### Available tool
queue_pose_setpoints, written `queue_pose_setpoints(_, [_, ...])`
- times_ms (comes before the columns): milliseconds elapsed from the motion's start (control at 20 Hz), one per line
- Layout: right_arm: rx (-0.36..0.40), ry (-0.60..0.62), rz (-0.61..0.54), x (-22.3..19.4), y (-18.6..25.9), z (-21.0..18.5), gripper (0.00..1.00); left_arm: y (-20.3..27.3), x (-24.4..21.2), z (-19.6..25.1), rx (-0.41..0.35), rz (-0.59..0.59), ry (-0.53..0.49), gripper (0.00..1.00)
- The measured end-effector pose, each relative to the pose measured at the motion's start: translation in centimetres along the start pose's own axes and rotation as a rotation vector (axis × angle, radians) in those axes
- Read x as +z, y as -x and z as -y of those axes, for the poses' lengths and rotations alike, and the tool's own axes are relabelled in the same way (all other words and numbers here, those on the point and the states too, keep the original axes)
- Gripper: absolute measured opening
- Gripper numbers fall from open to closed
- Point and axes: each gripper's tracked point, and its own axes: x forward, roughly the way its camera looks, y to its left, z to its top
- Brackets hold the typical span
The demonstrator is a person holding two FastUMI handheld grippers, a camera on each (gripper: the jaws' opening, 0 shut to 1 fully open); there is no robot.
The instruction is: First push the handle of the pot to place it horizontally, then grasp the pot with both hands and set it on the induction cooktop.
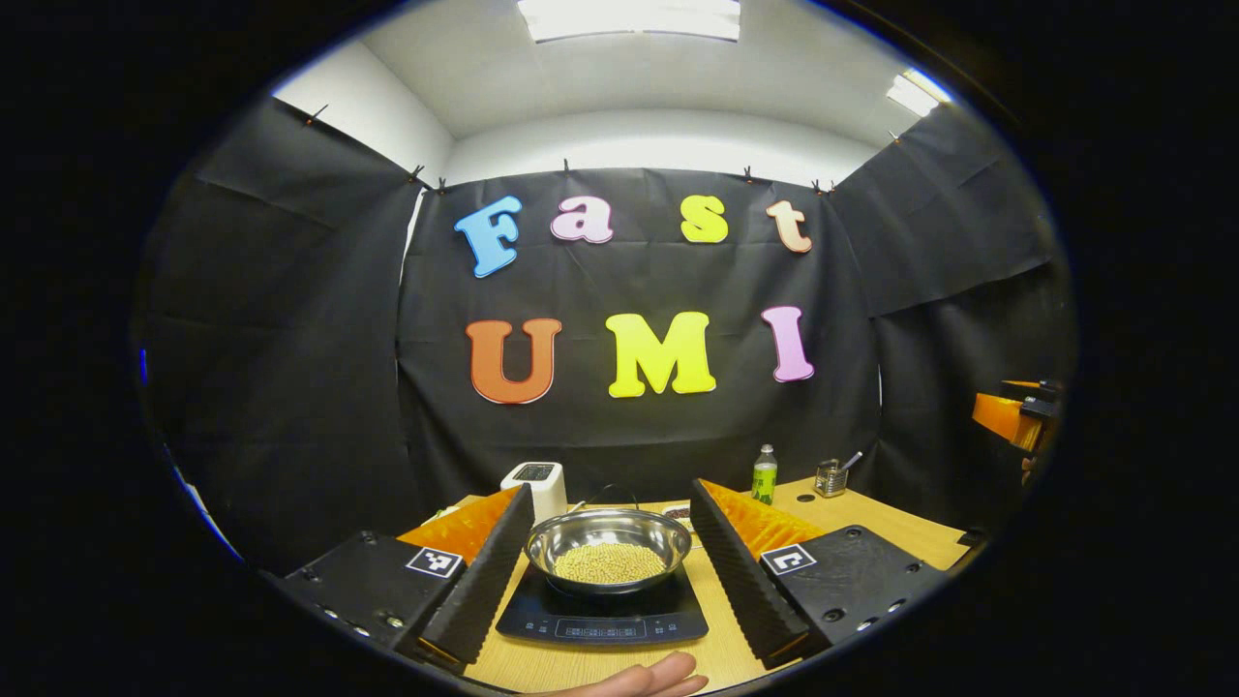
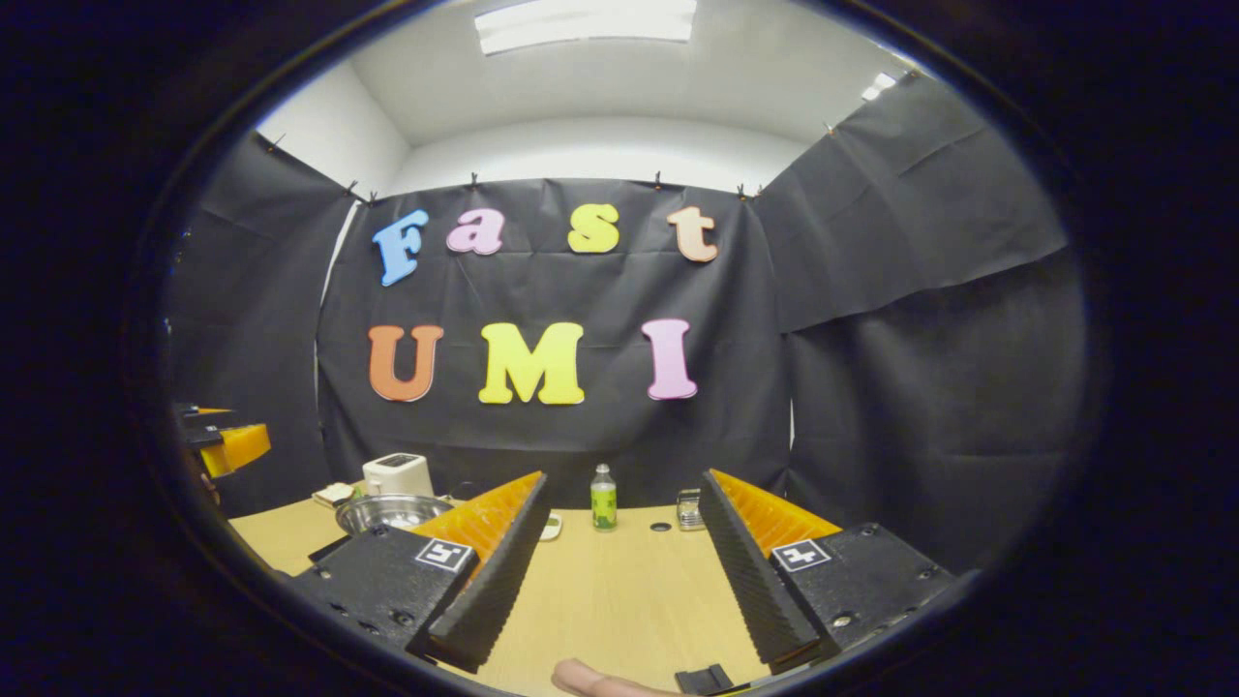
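A steel pot (image 1: 608,544) with pale round beans inside rests on the black induction cooktop (image 1: 602,614), on the wooden table (image 1: 876,523). A thin dark wire handle (image 1: 612,490) arcs over its far rim. My left gripper (image 1: 612,494) is open, and the pot shows between its two fingers with a gap on each side. The right gripper (image 1: 1016,416) hangs at the far right edge. In the right gripper view, my right gripper (image 2: 624,481) is open over bare table (image 2: 619,590). There the pot (image 2: 392,511) sits at the left, partly hidden behind a finger (image 2: 489,571).
A white appliance (image 1: 535,482) stands behind the pot. A green bottle (image 1: 765,474) and a small jar with a spoon (image 1: 831,477) stand at the back right. A person's hand (image 1: 639,680) shows at the table's near edge. The left gripper (image 2: 227,440) appears at the far left.
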Motion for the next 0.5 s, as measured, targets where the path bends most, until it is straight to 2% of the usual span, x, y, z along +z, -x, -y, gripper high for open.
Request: queue_pose_setpoints(500, [0.02,0.001,-0.045,-1.5,-0.6,-0.4,0.96,0.1,-0.4,0.2,-0.017,0.001,0.005,0.96])
